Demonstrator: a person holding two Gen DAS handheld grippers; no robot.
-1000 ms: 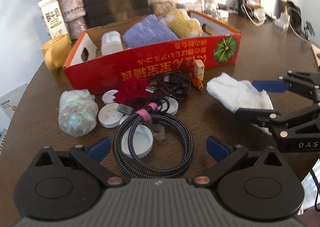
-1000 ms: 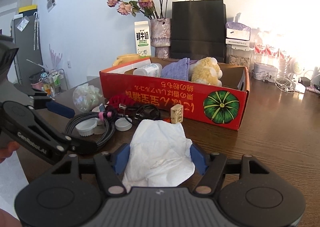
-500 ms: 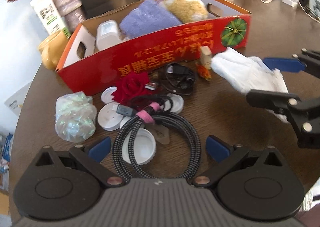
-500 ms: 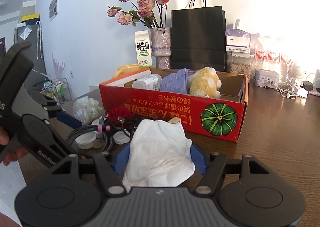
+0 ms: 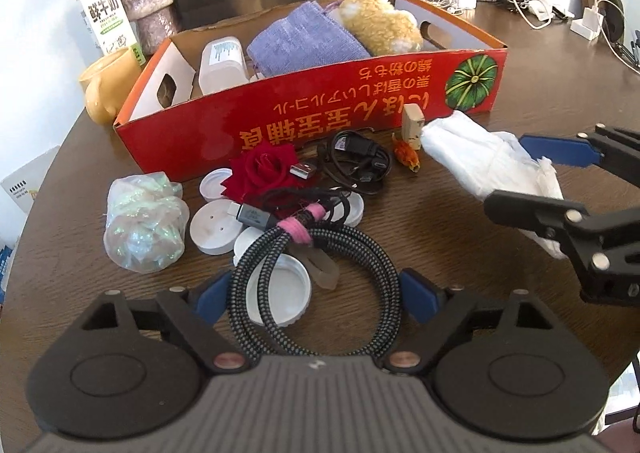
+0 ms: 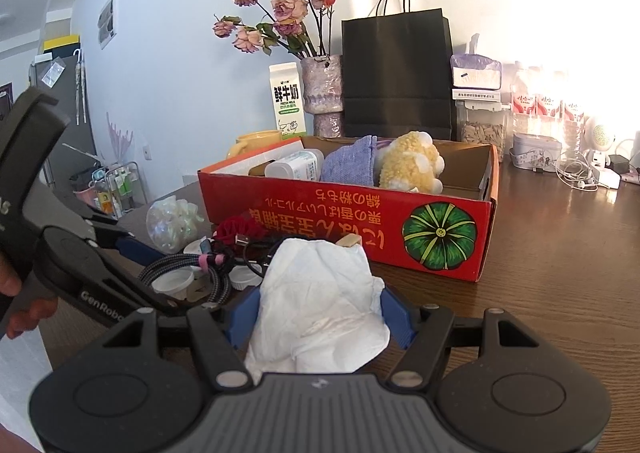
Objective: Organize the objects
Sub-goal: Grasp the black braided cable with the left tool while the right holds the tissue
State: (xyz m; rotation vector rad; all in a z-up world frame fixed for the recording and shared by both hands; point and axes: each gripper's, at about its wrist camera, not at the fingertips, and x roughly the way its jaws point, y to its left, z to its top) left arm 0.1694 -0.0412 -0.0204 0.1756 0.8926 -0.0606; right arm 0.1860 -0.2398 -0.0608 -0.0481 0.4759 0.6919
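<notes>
The left gripper point(image 5: 316, 295) fills the bottom of its own view, jaws spread wide and just now closing a little around the coiled braided cable point(image 5: 316, 289) that lies between the blue pads; the pads do not appear to press on it yet, so nothing is held. The right gripper point(image 6: 318, 311), low in the centre of its view, is clamped on a crumpled white tissue point(image 6: 320, 301), both pads against its sides, the wad seemingly lifted just above the counter point(image 6: 560, 285).

Farther up the left view, at mid-frame, loose items still crowd the counter: white lids point(image 5: 216, 227), an iridescent plastic bundle point(image 5: 146, 227), a red fabric rose point(image 5: 262, 171), a thin black cable point(image 5: 356, 165), a small wooden block point(image 5: 412, 125) and a little orange piece point(image 5: 407, 158).

Beyond them, across the upper middle, stands the red cardboard box point(image 5: 320, 121), already holding a white bottle point(image 5: 222, 63), a purple cloth point(image 5: 308, 39) and a yellow plush toy point(image 5: 382, 23).

By that count the sorting looks roughly a third done; the tissue and the cable seem next for the box.
</notes>
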